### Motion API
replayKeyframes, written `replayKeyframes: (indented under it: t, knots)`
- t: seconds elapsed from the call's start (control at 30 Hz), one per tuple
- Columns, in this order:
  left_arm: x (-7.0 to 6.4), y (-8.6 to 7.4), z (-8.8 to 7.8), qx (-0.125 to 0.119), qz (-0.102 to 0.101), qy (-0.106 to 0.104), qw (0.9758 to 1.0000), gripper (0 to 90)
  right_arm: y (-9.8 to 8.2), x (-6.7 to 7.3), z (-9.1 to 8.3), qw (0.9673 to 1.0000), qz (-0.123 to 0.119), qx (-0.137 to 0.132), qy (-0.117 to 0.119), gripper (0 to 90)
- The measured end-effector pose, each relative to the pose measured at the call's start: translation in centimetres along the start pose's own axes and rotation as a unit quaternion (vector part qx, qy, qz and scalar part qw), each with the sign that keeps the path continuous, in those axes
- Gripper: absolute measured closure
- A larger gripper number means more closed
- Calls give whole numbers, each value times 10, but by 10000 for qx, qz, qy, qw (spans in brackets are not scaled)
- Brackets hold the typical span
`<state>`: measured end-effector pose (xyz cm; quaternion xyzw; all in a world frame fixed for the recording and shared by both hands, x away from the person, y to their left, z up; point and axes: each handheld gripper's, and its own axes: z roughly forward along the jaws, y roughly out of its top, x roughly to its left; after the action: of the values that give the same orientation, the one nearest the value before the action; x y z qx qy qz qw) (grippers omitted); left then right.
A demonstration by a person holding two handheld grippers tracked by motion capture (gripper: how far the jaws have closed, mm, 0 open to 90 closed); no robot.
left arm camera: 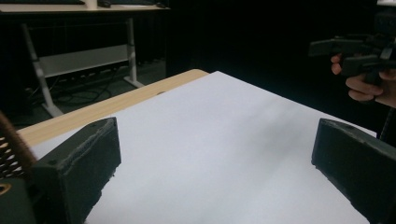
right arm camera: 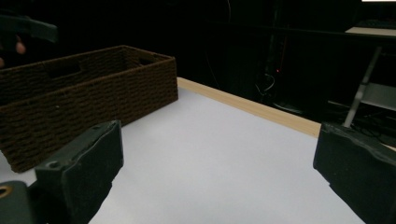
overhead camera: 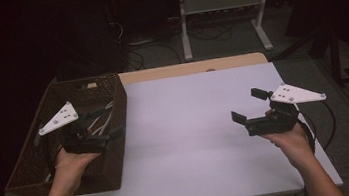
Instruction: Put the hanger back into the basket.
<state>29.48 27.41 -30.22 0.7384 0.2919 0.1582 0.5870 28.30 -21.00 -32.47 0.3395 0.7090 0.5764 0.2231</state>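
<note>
Fingers of both grippers [overhead camera: 99, 125] [overhead camera: 250, 105] spread apart, empty, left above wicker basket [overhead camera: 29, 161], right over white table [overhead camera: 188, 141].

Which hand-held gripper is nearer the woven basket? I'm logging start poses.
Left. The left hand-held gripper hangs over the woven basket at the table's left side, jaws apart. The right hand-held gripper is far off, over the table's right side.

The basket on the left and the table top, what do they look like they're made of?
The basket looks like woven wicker or cord, dark brown and matte: its walls show a tight braided texture. The table top seems a smooth white matte sheet over light wood, judging by the tan strip along its far edge.
</note>
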Motion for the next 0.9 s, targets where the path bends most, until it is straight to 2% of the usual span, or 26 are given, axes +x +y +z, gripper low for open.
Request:
replayKeyframes:
  t: [0.27,0.4,0.6,0.9]
  knots:
    - [-1,-12,8,-142,28,-13,9999,10,5,2,4,10000,-16,-56,58,0]
    - [0,-17,12,-246,-46,-3,9997,10,7,4,6,9999,-19,-36,94,0]
    - [-1,-23,17,-169,-21,-6,9999,10,6,6,9,9999,-59,8,150,0]
    - [-1,-24,17,-226,-3,9,9997,10,4,7,12,9998,-55,59,167,0]
